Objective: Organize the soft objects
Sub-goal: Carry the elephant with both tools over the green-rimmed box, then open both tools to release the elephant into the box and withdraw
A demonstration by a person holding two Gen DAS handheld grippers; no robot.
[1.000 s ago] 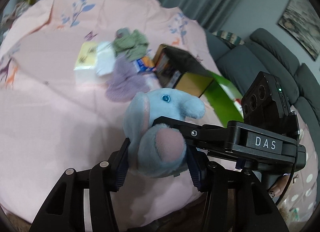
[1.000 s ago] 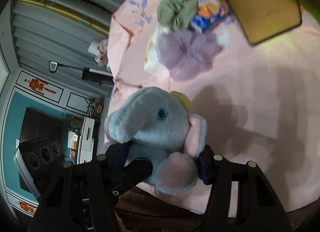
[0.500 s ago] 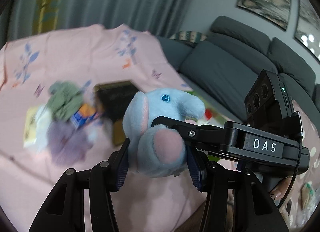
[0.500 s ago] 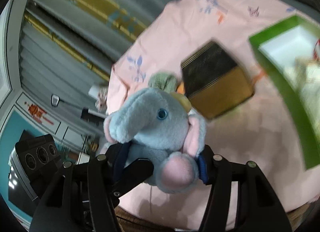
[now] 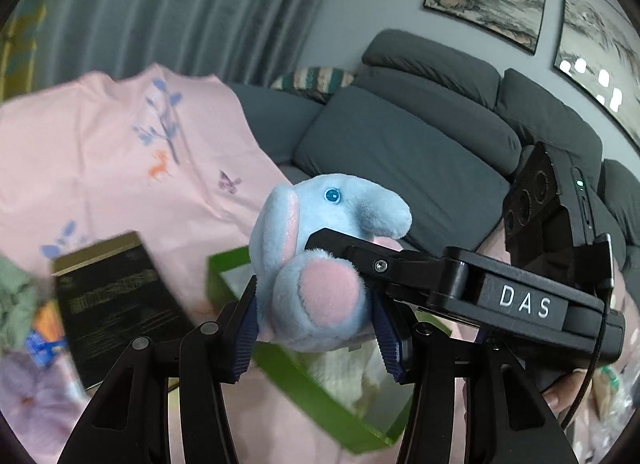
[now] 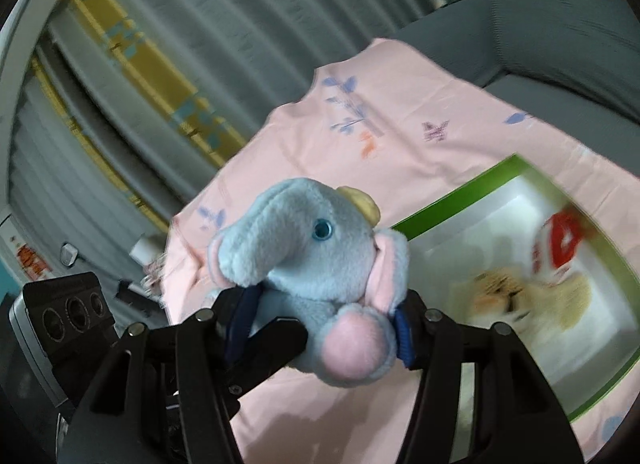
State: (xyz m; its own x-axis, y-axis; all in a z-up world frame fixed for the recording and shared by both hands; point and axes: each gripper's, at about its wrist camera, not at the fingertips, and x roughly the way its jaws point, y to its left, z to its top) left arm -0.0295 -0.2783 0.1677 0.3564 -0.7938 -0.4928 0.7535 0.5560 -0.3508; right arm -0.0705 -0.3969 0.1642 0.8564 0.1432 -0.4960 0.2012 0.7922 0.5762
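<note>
Both grippers clench the same toy elephant, which hangs in the air above the pink sheet. The left gripper squeezes the toy's lower body between its blue pads. The right gripper clamps the toy from the other side, just under the head.

The green box is the probable destination. In the right wrist view it lies ahead of the fingers and to their right. In the left wrist view it lies directly below and just beyond the toy, so the coming move is forward and down. Neither hand is clearly nearer.

The right wrist view shows the box's white interior, already holding a tan plush and a red-and-white item; motion blur hides their detail. The left wrist view alone shows a black box lying flat on the sheet to the left, and a grey sofa behind.
</note>
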